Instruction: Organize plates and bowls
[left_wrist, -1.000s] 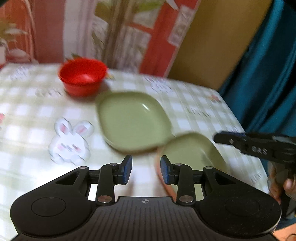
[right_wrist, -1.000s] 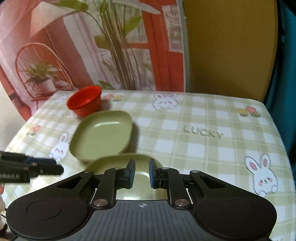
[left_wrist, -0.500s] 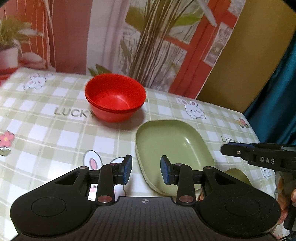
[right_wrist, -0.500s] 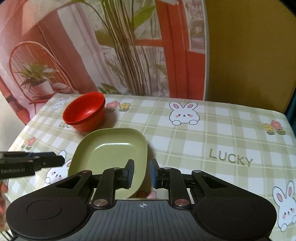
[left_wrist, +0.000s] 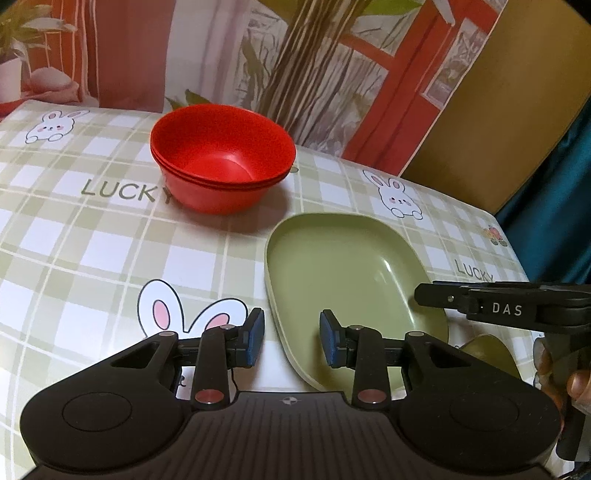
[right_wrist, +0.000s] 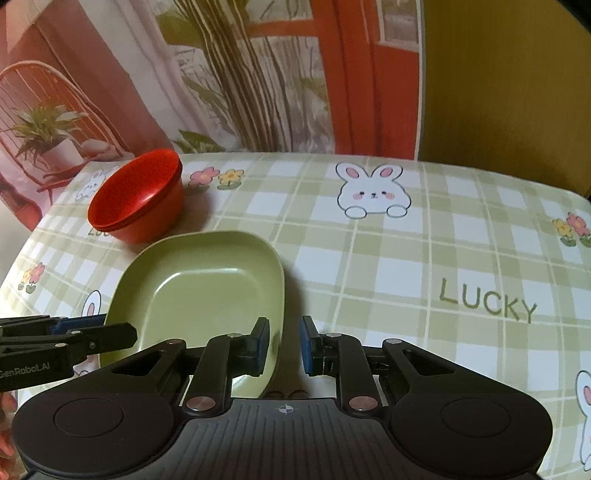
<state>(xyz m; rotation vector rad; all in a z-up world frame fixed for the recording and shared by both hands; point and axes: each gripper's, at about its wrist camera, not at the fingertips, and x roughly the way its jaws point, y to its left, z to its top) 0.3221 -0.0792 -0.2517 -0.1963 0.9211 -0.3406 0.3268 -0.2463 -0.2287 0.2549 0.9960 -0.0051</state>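
Note:
A stack of red bowls (left_wrist: 221, 170) (right_wrist: 136, 199) stands at the back of the table. In front of it lies a green plate (left_wrist: 343, 280) (right_wrist: 199, 291). My left gripper (left_wrist: 291, 341) (right_wrist: 122, 330) hovers over the plate's left rim, its jaws closing, and the pads do not touch the rim. My right gripper (right_wrist: 284, 343) (left_wrist: 424, 295) hangs just off the plate's right rim with a narrow gap and nothing between its pads. A sliver of a second green plate (left_wrist: 487, 347) shows under the right gripper.
The checked tablecloth (right_wrist: 406, 266) carries rabbits and the word LUCKY. A printed backdrop (left_wrist: 314, 74) rises behind the table, and a teal curtain (left_wrist: 554, 192) hangs past its right edge. A person's fingers (left_wrist: 576, 384) hold the right gripper.
Both grippers have come forward and down towards the table, so the bowls and the plate look nearer. The second green plate has slid almost out of view. The left jaws have narrowed slightly.

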